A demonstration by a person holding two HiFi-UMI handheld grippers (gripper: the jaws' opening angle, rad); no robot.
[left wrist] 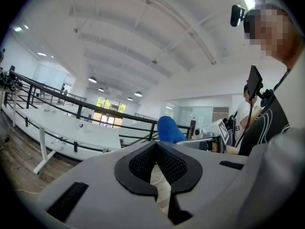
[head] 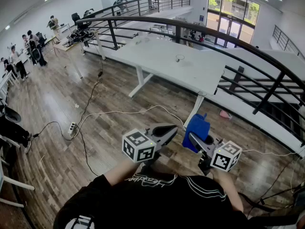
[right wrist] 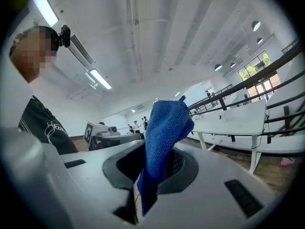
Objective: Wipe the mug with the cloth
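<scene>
Cloth (head: 197,128) is sticking up, pinched in the fingers of my right gripper (head: 196,142). I'm holding my left gripper (head: 164,131) alongside it, fingers pressed together, both angling upward.

Blue cloth (right wrist: 164,137), bunched upright, in right tool (right wrist: 153,171)

We can read no text with certainty. On the black shirt (head: 157,197) there is one line of white script, but it is upside down and too small for us to read. The left cube (head: 138,146) and the right cube (head: 225,155) carry only black-and-white square patterns.
</scene>
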